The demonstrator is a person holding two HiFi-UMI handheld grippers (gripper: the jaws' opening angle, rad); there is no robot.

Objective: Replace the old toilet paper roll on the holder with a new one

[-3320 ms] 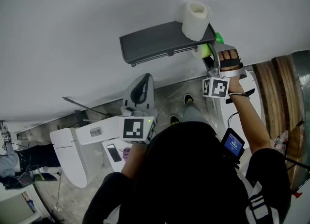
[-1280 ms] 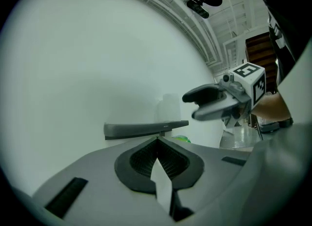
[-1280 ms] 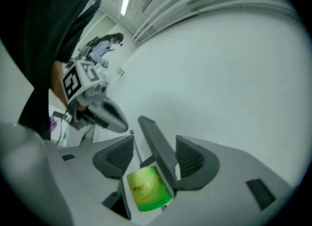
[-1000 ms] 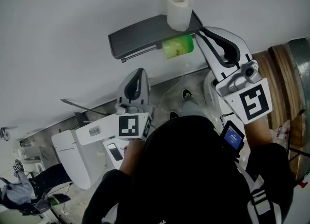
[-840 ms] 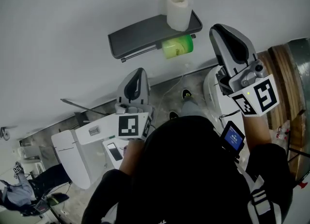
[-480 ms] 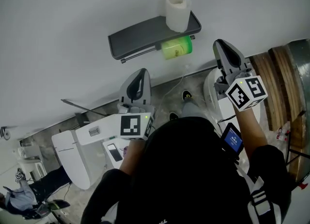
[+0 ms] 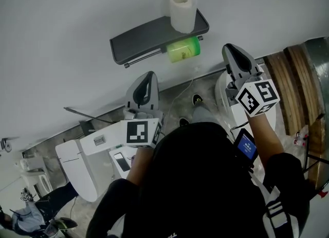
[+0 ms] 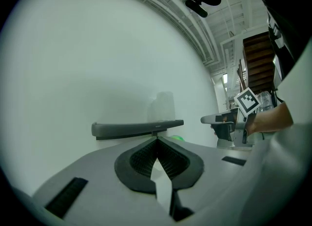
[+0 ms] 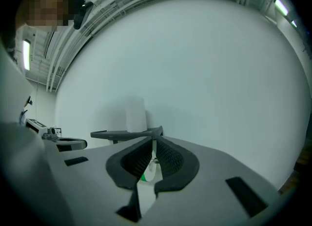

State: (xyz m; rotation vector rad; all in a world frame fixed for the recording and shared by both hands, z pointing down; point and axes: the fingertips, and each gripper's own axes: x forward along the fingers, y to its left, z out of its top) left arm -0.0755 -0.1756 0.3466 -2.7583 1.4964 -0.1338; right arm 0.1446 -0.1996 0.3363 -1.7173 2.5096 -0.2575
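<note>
White roll (image 7: 183, 12): where is it located? (Operator)

It is stood upright on the right end of the dark wall holder (image 7: 139, 39). A green roll (image 7: 183, 49) is hung just beneath it on the holder's bar, with its long axis laid along the bar and parallel to the wall. (Technician)

Which tool is nearer? (Operator)

The right gripper (image 7: 232, 52) is nearer. It is held near the holder's right end, and both rolls are found ahead of it and to its left. The left gripper (image 7: 148, 79) is held lower, below the holder's middle, and is well apart from both rolls. (Technician)

What state is recorded for the tools? (Operator)

Both pairs of jaws are closed tip to tip, and nothing is gripped by either. (Technician)

What is required for the next move? (Operator)

In all likelihood the right jaws must be parted first. The green roll is then probably to be drawn off sideways along the bar toward the right gripper's side, provided that end of the bar is the free one, which cannot be confirmed. (Technician)
</note>
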